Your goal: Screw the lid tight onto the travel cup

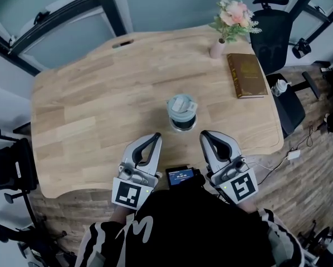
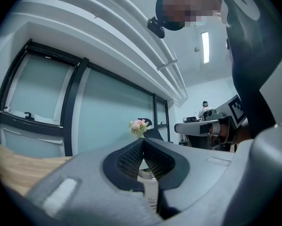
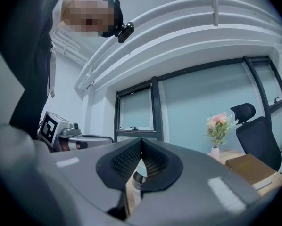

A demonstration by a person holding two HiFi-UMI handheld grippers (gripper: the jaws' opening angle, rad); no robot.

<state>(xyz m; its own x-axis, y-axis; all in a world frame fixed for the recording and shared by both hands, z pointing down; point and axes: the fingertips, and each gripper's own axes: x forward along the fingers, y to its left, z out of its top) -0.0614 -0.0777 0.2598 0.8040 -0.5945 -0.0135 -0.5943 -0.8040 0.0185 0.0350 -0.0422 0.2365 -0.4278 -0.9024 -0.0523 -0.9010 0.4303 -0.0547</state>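
Tabletop point(image 1: 99, 99): pale matt wood, visible grain. Travel cup point(image 3: 136, 182): smooth metal with a sheen; lid point(image 1: 181, 105): translucent plastic. Left hand-held gripper point(image 1: 155, 137) and right hand-held gripper point(image 1: 203, 134): matt grey plastic, ribbed black pads point(image 2: 131, 161).

Travel cup point(image 2: 149, 188) mostly behind hand-held gripper point(image 2: 143, 141)

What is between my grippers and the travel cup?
Nothing visible: only bare table lies between the left gripper, the right gripper and the travel cup. The book and flower vase sit farther off, beyond it.

Wooden surface point(image 1: 88, 104) bearing three things.
Travel cup point(image 1: 182, 113) just ahead, between left hand-held gripper point(image 1: 156, 136) and right hand-held gripper point(image 1: 203, 134); flower vase point(image 1: 217, 48) and brown book point(image 1: 246, 75) well beyond the right.
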